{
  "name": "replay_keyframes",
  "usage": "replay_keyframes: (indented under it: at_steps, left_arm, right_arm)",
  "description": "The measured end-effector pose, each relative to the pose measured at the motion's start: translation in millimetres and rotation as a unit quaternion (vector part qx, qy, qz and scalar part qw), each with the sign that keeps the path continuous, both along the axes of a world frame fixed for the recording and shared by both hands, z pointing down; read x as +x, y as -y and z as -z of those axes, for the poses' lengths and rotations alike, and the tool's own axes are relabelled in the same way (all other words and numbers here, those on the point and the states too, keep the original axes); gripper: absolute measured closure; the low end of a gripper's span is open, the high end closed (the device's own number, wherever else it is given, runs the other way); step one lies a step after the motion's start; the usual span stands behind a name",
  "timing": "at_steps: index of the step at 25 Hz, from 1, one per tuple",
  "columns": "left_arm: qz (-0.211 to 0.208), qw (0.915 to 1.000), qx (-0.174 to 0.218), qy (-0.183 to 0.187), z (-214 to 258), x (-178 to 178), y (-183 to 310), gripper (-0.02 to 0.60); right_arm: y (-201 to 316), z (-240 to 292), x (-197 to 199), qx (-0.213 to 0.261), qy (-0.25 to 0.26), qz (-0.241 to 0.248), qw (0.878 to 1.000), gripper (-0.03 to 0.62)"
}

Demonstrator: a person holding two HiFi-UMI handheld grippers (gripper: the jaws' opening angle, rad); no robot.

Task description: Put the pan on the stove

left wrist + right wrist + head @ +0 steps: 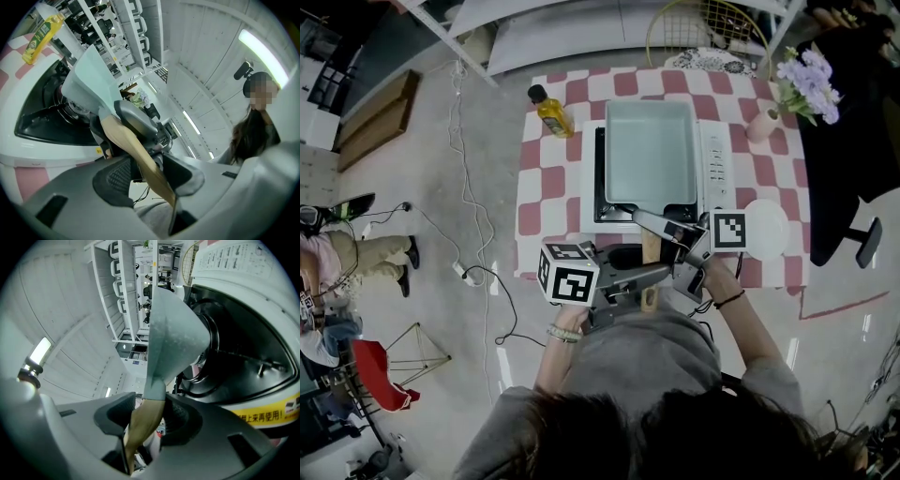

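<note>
Over the stove on the checked tabletop, the pan lies square above it. Whether it is resting there or just clear, I can't tell from here.

It's a 2-tool carry. The right tool is clamped on the wooden handle up close to the pan. The left tool is clamped on the same handle nearer its free end. Both sets of jaws stand fairly wide because the wood fills them, and neither grip holds anything else.

Now the handling. This looks like a stiff, deep, rectangular metal pan, empty and probably not heavy. But all its weight hangs out beyond the handle, so I'd expect it to dip at the far edge. The handle is the only sensible hold. It is smooth, tapered wood, so it could twist or slide between the pads. 2 grips spaced along it look like the right answer to that droop.
</note>
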State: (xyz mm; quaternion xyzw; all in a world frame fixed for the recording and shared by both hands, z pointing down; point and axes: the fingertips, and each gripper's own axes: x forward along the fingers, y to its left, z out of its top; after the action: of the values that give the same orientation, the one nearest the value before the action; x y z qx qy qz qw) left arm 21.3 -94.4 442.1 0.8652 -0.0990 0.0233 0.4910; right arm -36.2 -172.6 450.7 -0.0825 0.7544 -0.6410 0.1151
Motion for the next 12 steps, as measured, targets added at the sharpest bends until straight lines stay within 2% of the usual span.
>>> replay_keyframes:
  at_steps: [6,12]
  left_arm:
    - [-0.001,0.9999,-0.013,-0.005,-4.9,-1.3,0.1,0.387]
    - [-0.001,0.9997,-0.021,-0.009,-8.2,-2.5,-0.8,0.387]
  right_arm:
    - [-0.4,-7.7,-0.7,-0.023,-0.001,-0.006,1.0,0.41]
    - [-1.0,-12.7,-1.6,-0.025,-0.003,-0.006,1.0,0.411]
